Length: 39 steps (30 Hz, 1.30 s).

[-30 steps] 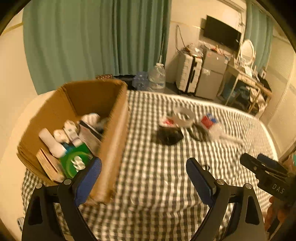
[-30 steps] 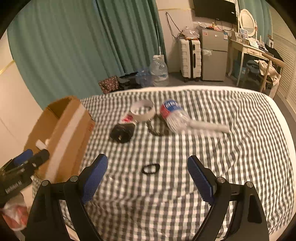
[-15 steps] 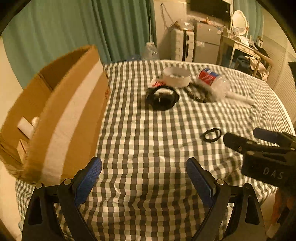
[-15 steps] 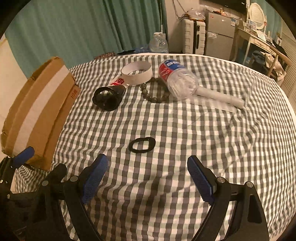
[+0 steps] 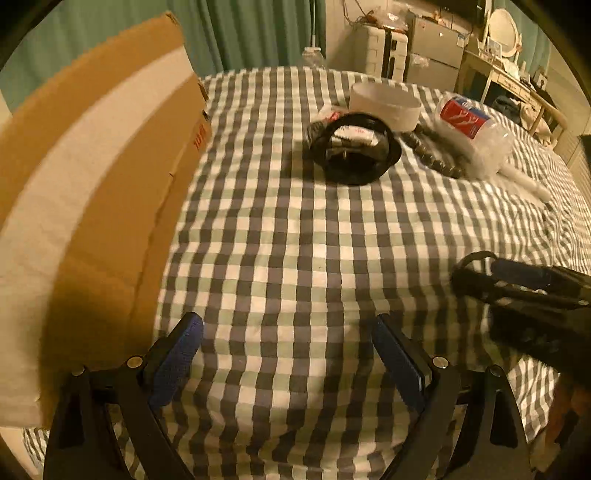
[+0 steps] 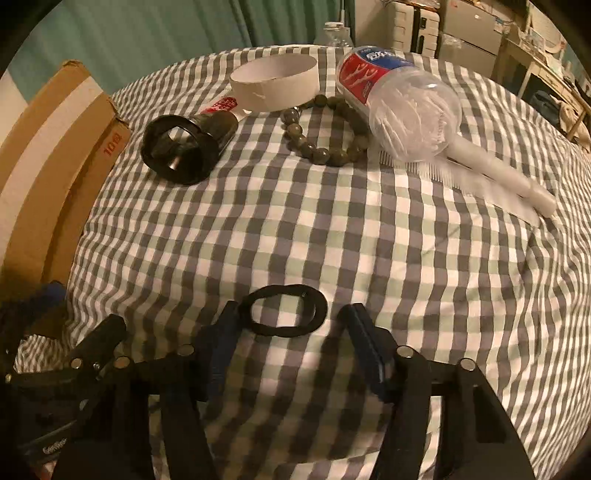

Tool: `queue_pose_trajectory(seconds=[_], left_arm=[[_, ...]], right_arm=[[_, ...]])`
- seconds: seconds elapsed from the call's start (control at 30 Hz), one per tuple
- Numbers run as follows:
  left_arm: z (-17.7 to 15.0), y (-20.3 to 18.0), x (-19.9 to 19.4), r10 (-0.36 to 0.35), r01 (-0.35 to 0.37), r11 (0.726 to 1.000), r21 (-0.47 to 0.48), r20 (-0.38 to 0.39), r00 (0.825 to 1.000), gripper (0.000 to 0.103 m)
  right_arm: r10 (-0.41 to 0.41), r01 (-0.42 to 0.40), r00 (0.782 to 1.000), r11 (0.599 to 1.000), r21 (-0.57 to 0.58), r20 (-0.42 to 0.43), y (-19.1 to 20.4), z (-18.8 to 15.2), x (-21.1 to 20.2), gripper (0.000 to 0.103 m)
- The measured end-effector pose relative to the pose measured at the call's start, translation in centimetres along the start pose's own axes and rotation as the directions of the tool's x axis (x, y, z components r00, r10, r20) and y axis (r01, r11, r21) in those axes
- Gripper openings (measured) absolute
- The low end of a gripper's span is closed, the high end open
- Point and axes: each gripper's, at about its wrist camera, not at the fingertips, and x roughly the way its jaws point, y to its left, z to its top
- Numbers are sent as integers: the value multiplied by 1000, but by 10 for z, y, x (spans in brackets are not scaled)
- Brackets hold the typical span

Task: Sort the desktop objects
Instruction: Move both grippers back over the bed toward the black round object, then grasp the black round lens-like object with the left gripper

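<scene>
Right wrist view: jaws closing around the hair tie

Black hair tie (image 6: pixel 284 311) lies flat on the checked cloth (image 6: pixel 369 236), long axis crosswise between the right gripper (image 6: pixel 291 325) fingertips, pads not yet pressing; left gripper (image 5: pixel 288 354) gapes empty, farther off

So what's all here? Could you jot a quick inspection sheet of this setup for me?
Surface: checked cloth.
Job's things: hair tie, bead bracelet, black tube, plastic bottle, white ring, cardboard box.
Clutter: nothing seen.
Grippers: right gripper closing around the hair tie, not yet pinching; left gripper open, empty.
Cables: nothing seen.
Surroundings: green curtain, suitcase.
</scene>
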Motion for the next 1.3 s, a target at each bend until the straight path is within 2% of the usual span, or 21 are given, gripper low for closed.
queue_pose_trajectory(seconds=[0.07,0.13,0.2,0.3,0.57,0.67,0.8,0.83,0.93,1.03,1.3], left_arm=[[3,0,6,4,-4,1000,-5,-7,1000,95],[7,1,11,-7,6,1000,-24,-11,1000,95],[12,2,13,-29,29,998,-49,-2,1000,95],[25,-1,17,-67,68,995,-78,21,998,95],[67,-16,22,-128,139,983,-120,95,987,95],[80,-17,31,-110,124,985,-119,113,987,95],[91,-18,49,-94,105,988,-117,93,991,95],[93,-17,54,-78,88,989,-116,86,993,95],[95,-13,60,-90,99,988,-122,73,993,94],[93,-10,55,-75,82,991,-103,77,994,77],[78,2,27,-107,114,988,-101,78,991,76]], right_arm=[[15,-15,1000,999,36,15,-9,1,-3,44],[36,-39,999,996,81,36,-21,3,-7,20],[54,-61,997,991,121,59,-31,4,-12,7],[-1,-14,993,991,132,116,-39,6,-25,7],[-8,-19,989,982,186,146,-59,12,-26,7],[4,-34,989,978,205,146,-64,12,-25,7],[13,-41,990,978,206,139,-65,14,-24,7],[18,-46,990,979,200,139,-64,14,-24,7],[21,-50,990,979,197,143,-64,13,-26,7],[34,-64,988,976,206,148,-68,14,-25,7],[79,-120,979,969,216,190,-85,1,-51,7]])
